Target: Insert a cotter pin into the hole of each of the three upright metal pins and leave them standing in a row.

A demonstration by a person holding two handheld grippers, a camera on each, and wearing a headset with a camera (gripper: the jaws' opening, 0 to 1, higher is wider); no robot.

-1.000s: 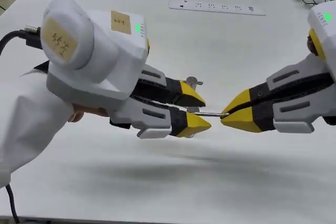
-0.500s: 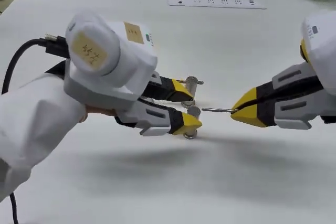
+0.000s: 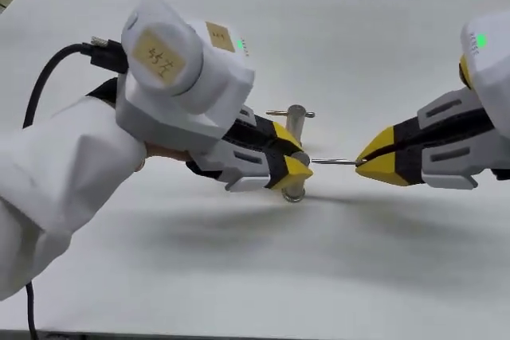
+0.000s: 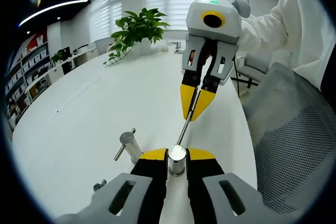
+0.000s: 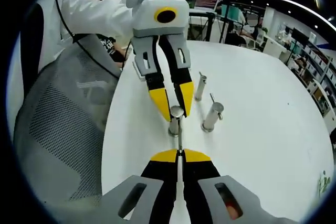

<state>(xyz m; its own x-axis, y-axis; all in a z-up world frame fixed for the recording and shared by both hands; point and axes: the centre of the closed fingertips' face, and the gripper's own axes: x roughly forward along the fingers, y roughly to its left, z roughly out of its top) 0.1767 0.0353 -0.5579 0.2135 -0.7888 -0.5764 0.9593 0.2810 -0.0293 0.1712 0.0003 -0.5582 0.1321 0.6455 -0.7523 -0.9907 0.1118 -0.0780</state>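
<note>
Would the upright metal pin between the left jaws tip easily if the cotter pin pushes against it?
Probably not now: the left gripper clamps the metal pin near its top. Released, it might tip, being tall on a small base. The cotter pin looks thin, so it may flex first.

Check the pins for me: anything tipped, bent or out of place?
Nothing stands out. The left gripper clamps one upright metal pin, the right gripper holds a straight cotter pin aimed at its top, and the second pin and third pin stand upright.
</note>
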